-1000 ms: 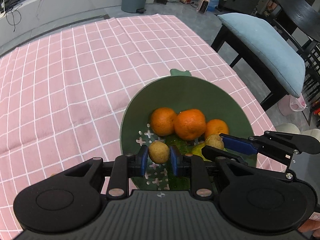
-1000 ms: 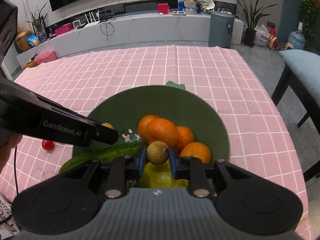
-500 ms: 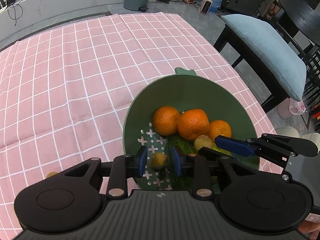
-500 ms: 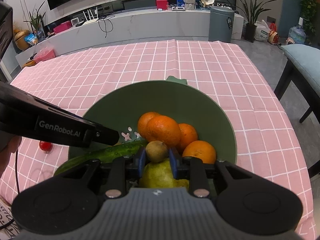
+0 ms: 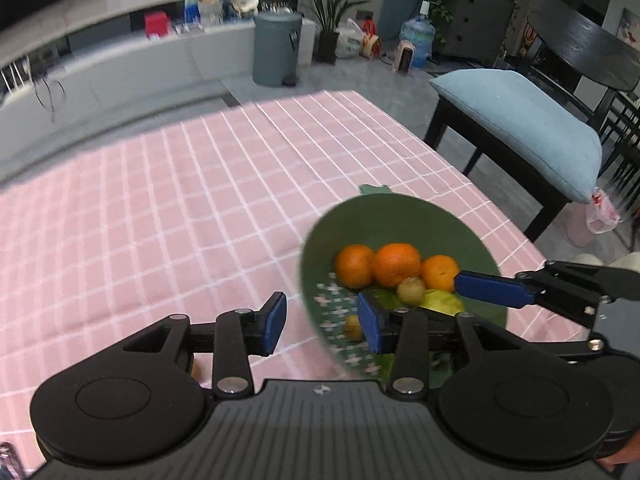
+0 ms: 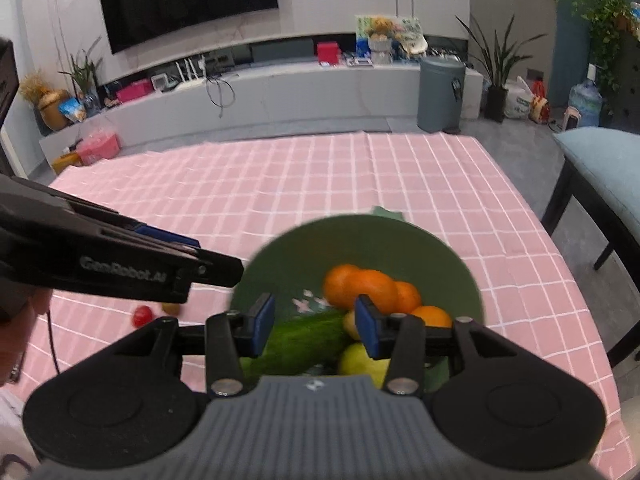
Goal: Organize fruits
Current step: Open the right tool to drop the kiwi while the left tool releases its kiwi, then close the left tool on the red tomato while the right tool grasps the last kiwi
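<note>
Now I am holding both grippers open and empty, the left gripper (image 5: 322,322) hanging at the near rim of the green bowl (image 5: 384,216) and the right gripper (image 6: 310,322) above the cucumber (image 6: 304,340) and pear (image 6: 362,360). Oranges (image 5: 396,264) and small brown fruits (image 5: 411,290) are lying inside, near the surface's right edge. Reaching for the red fruit (image 6: 143,316) outside on the cloth, I am risking knocking the bowl toward that edge.

The left claw (image 5: 322,322) gapes empty over the green bowl's (image 5: 400,216) near rim.
</note>
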Motion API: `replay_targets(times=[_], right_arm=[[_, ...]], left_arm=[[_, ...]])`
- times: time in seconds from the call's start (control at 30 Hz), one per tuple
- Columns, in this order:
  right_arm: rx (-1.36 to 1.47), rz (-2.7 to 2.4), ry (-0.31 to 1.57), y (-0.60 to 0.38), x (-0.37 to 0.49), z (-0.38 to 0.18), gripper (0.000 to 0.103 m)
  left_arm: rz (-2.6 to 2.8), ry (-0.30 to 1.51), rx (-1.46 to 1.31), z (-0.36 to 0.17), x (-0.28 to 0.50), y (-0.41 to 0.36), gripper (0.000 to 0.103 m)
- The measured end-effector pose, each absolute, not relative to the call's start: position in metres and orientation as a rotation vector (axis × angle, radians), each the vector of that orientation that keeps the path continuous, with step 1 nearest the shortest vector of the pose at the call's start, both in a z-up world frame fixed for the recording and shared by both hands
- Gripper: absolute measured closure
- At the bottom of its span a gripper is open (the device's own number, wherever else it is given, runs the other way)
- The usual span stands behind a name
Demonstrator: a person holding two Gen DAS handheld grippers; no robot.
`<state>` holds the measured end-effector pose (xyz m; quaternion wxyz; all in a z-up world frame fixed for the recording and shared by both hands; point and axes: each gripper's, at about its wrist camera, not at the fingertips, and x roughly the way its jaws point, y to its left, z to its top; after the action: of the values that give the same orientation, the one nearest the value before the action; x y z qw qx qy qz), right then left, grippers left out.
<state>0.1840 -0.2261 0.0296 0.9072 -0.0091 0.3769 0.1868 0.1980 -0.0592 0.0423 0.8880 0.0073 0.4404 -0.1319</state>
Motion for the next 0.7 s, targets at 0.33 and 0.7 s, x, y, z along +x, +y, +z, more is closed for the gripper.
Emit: replay_targets(times=[0.33, 0.7], right_arm=[[-0.095, 0.502, 0.714, -0.175, 0.147, 0.044, 0.061], [-0.291, 0.627, 0.739, -0.107, 0.142, 0.017, 0.07]], left_arm=[[-0.254, 0.843, 0.088, 0.049, 0.163, -0.019, 0.054], [-0.238, 0.923, -0.01, 0.013, 0.156, 0.043, 0.054]])
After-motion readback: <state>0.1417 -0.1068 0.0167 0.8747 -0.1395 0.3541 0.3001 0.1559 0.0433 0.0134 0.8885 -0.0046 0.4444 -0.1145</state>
